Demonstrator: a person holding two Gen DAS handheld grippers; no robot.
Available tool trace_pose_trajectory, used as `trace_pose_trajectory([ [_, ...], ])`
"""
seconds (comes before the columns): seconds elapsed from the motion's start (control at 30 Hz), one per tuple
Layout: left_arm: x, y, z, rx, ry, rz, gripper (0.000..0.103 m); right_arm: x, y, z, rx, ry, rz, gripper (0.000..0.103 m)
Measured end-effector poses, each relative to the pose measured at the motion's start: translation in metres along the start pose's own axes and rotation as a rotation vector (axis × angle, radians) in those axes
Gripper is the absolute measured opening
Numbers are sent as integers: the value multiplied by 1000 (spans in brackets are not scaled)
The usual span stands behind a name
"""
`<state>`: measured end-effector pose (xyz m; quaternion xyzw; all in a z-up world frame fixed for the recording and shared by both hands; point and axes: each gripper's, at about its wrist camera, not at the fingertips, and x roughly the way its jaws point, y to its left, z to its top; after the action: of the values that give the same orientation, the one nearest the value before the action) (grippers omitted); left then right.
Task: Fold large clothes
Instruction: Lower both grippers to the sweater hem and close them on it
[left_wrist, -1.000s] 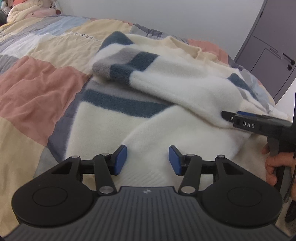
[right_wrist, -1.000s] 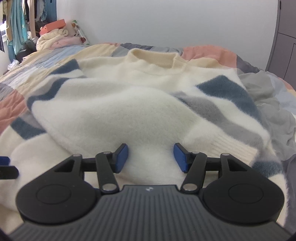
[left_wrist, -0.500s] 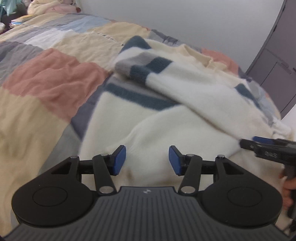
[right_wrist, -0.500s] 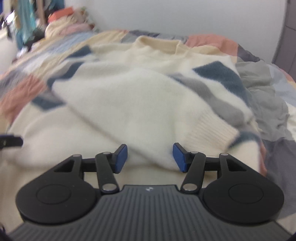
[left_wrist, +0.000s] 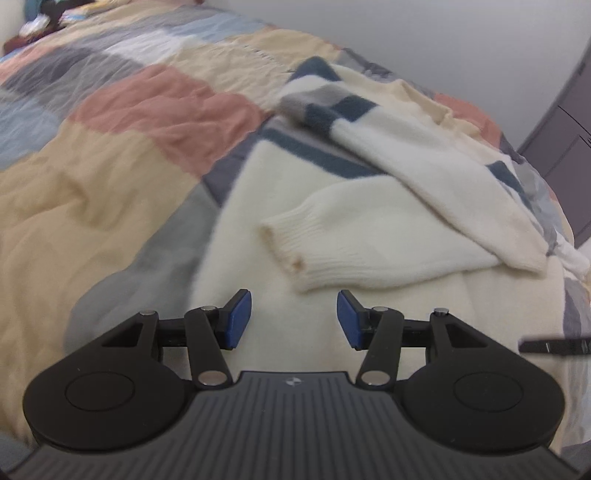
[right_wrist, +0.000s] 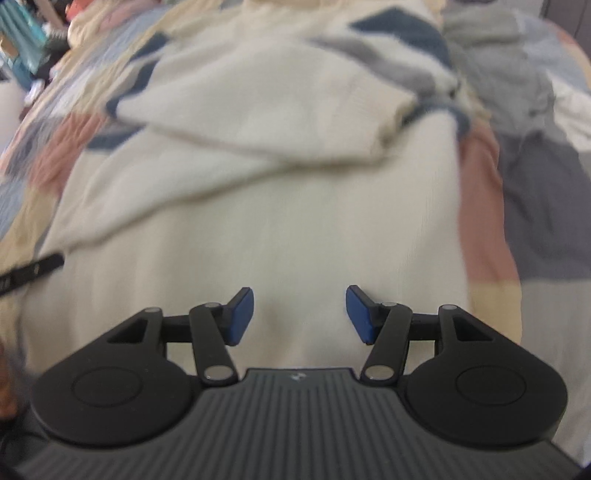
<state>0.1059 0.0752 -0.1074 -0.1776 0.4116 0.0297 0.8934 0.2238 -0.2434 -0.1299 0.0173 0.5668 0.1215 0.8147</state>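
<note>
A large cream sweater (left_wrist: 332, 229) with navy and grey stripes lies spread on the bed, both sleeves folded across its body. A ribbed cuff (left_wrist: 291, 251) lies just ahead of my left gripper (left_wrist: 294, 319), which is open and empty above the sweater's lower part. In the right wrist view the sweater (right_wrist: 280, 206) fills the middle, with a folded sleeve's cuff (right_wrist: 395, 114) at upper right. My right gripper (right_wrist: 300, 315) is open and empty over the hem area. Each gripper's tip shows at the edge of the other's view.
The bed carries a patchwork quilt (left_wrist: 110, 147) of pink, yellow, grey and blue. A grey wardrobe door (left_wrist: 569, 147) stands at the far right. Crumpled grey bedding (right_wrist: 528, 110) lies right of the sweater. Clutter and clothes (right_wrist: 22, 55) sit at the far left.
Both grippers have pulled back toward the sweater's hem and tilted down. The left view now shows the ribbed cuff. Both stayed open.
</note>
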Motion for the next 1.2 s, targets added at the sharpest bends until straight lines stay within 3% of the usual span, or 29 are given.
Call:
trace_pose_trajectory([
  [0.27, -25, 23, 5, -35, 34, -3, 59, -33, -6, -27, -32, 134, -49, 58],
  [0.4, -24, 39, 4, -96, 86, -17, 62, -37, -18, -32, 36, 157, -60, 83],
  [0.57, -19, 53, 5, -167, 107, -27, 65, -23, -31, -32, 158, 185, -37, 86],
  [0.93, -45, 65, 3, -258, 62, -65, 71, 6, -2, -45, 244, 151, -105, 90],
  [1.07, -50, 72, 1, -287, 58, -56, 72, 1, 17, -53, 220, 95, -14, 90],
  [1.2, -37, 82, 0, -335, 66, 7, 72, -5, 9, -57, 268, 60, 53, 90],
])
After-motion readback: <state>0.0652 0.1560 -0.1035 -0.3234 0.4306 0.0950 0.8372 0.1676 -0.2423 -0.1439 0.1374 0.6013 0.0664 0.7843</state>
